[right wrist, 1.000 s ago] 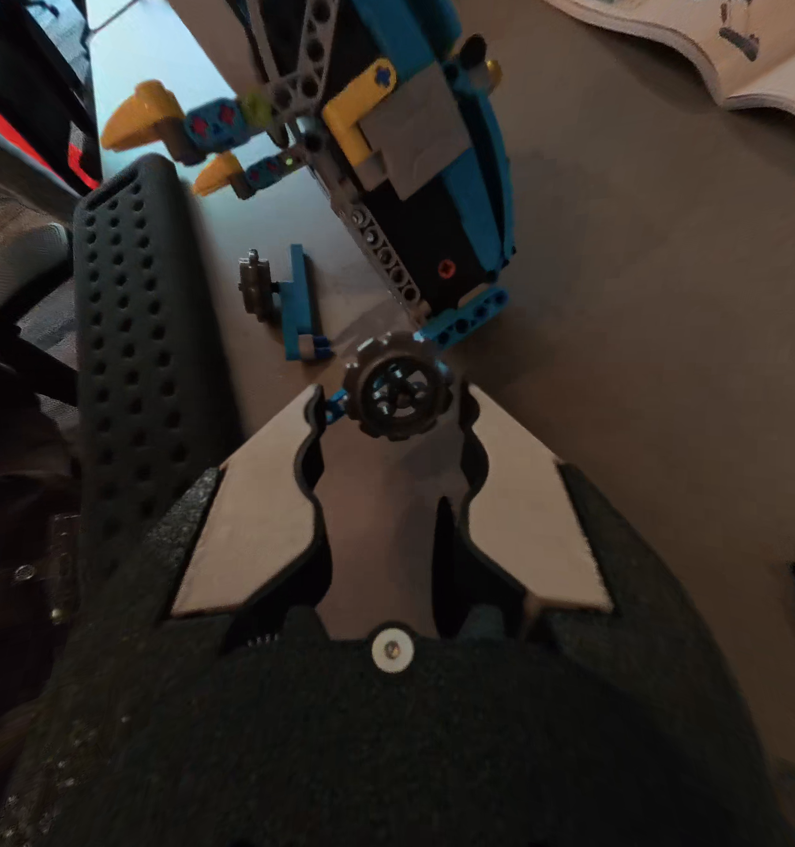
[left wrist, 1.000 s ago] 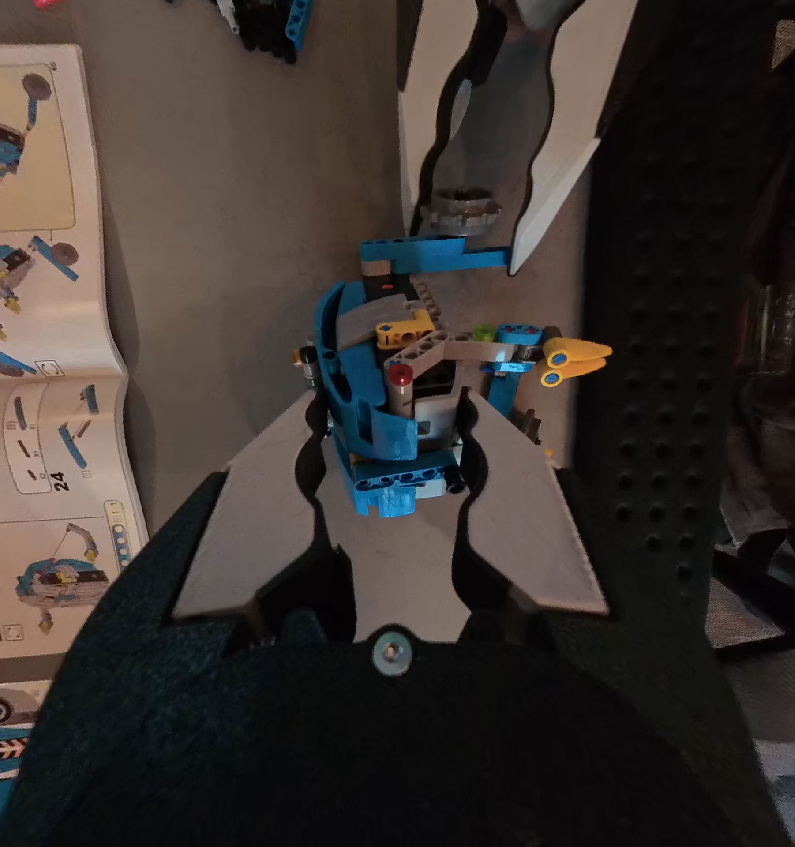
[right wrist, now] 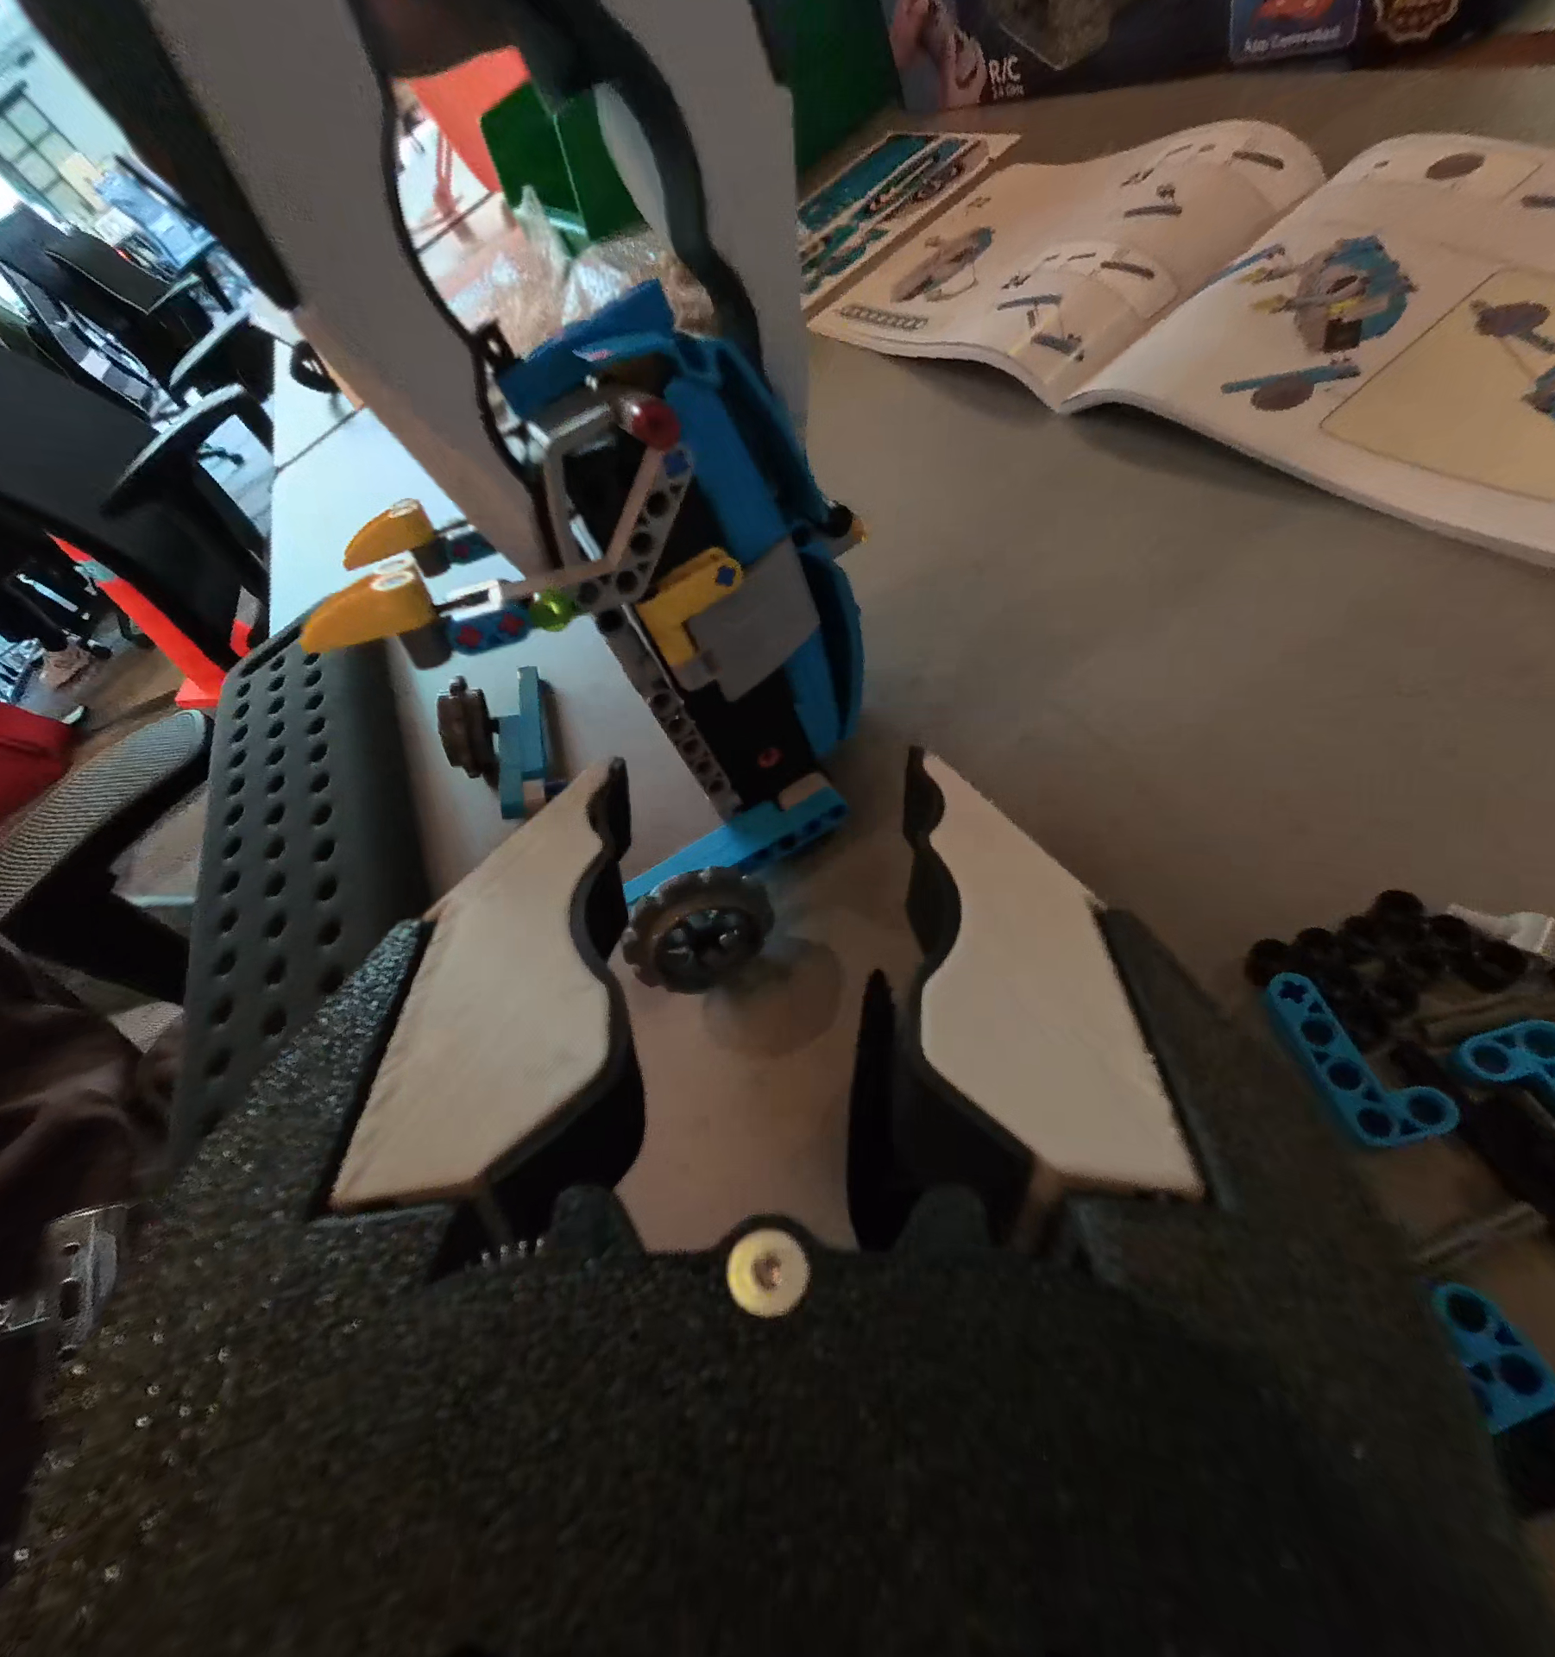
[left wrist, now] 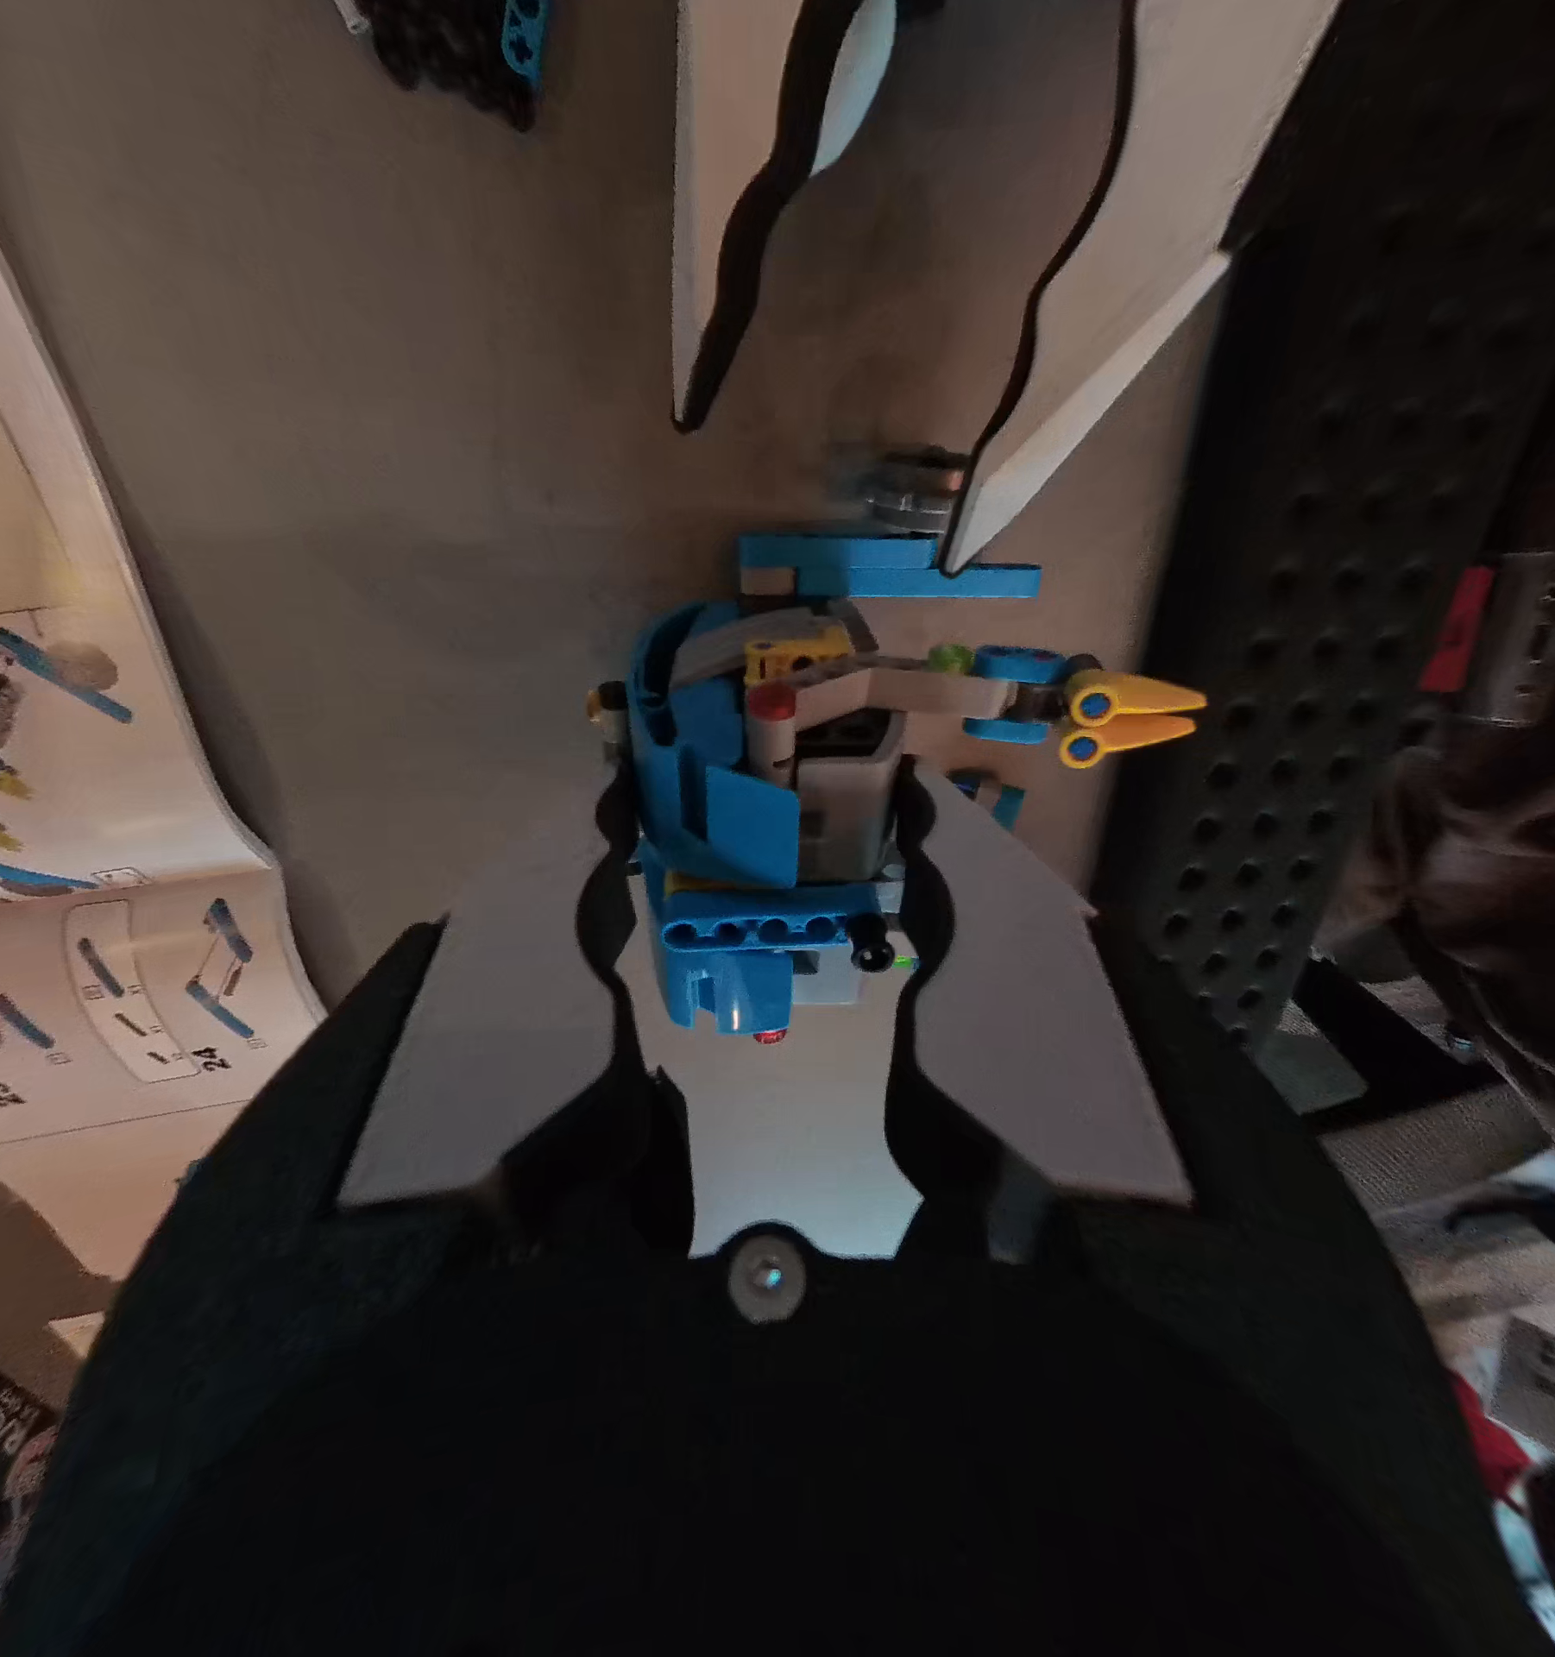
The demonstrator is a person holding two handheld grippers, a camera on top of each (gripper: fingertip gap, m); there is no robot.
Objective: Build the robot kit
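Blue brick-built model (left wrist: 756, 789), grey and black core, two yellow claws (left wrist: 1132, 713) projecting sideways, is clamped upright in the left gripper (left wrist: 760, 834). A dark grey gear (right wrist: 698, 937) lies on the table between the right gripper (right wrist: 760, 807) fingers, untouched.

The left gripper (left wrist: 760, 807) is held closed with its fingers pressed against both sides of a held object, while the right gripper (right wrist: 760, 789) is kept spread wide opposite it, its fingers (right wrist: 523, 977) gripping nothing.
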